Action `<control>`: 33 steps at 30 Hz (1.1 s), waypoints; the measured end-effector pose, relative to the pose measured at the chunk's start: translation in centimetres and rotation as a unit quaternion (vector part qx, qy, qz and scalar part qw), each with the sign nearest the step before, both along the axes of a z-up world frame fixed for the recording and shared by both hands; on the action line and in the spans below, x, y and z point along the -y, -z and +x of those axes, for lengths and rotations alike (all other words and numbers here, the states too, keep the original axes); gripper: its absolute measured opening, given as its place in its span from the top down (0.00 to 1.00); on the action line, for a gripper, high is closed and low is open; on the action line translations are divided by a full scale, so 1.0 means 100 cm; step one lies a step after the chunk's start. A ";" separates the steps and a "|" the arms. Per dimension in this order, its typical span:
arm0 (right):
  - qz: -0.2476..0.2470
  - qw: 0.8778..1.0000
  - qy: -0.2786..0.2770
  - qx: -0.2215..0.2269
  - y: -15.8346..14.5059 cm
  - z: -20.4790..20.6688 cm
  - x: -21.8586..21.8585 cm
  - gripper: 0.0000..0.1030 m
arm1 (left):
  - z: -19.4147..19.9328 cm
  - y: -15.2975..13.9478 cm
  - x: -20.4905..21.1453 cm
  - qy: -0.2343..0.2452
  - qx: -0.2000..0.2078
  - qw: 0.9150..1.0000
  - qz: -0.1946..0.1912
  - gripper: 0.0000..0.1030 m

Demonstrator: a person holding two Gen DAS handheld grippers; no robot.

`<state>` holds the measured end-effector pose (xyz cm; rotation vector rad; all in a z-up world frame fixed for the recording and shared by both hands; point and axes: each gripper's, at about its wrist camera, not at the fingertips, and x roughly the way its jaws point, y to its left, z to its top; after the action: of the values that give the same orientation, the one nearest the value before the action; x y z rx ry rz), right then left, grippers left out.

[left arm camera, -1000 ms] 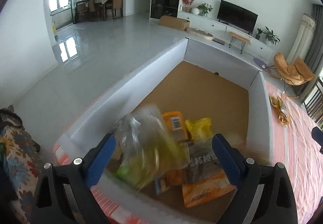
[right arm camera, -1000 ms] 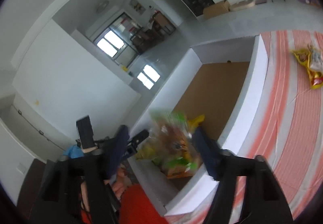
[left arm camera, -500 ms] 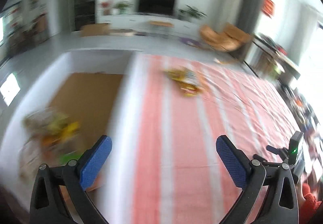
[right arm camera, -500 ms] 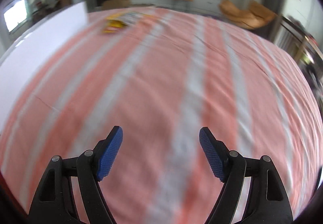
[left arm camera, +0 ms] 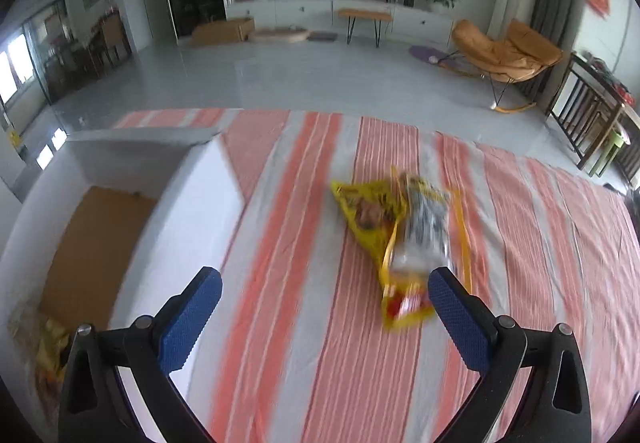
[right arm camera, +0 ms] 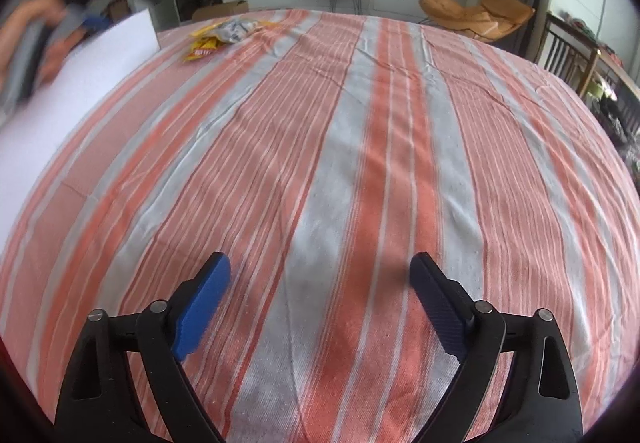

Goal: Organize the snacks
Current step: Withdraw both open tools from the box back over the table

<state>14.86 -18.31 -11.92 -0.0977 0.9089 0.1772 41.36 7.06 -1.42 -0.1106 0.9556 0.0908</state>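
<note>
Left gripper [left arm camera: 320, 307] heading for the last snack packets on the striped table.

Best to come down over the yellow crinkly snack packet [left arm camera: 372, 215] and the clear packet with dark print [left arm camera: 426, 231] overlapping it, right of centre on the orange-and-grey striped tablecloth [left arm camera: 280, 283], taking one at a time, then carry it to the white-walled cardboard box [left arm camera: 188, 211] at left. Both grippers gape wide and empty; the right gripper [right arm camera: 320, 295] hangs over bare cloth.

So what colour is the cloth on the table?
The tablecloth has orange-red and pale grey stripes with thin white lines, clearest in the right wrist view.
</note>
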 end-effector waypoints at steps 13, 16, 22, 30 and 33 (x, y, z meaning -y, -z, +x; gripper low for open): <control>0.007 1.000 -0.008 -0.001 0.000 0.000 0.001 0.08 | 0.081 0.075 -0.002 -0.008 -0.066 0.985 -0.162 0.01; 0.007 1.000 -0.008 -0.001 0.001 0.000 0.001 0.08 | 0.068 0.081 0.041 0.082 -0.054 0.984 -0.149 0.01; 0.007 1.000 -0.008 -0.001 0.000 0.001 0.002 0.08 | -0.014 0.078 0.129 0.311 -0.104 0.929 -0.172 0.04; 0.007 1.000 -0.007 -0.001 0.000 0.001 0.002 0.08 | -0.081 0.019 0.045 0.244 -0.058 0.946 -0.208 0.04; 0.007 1.000 -0.007 -0.001 0.000 0.001 0.002 0.08 | -0.058 0.004 0.016 0.153 -0.042 0.977 -0.141 0.04</control>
<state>14.95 -18.50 -11.91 -0.0912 0.9096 0.1959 35.59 5.43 -1.83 -0.2200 1.0566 -0.3281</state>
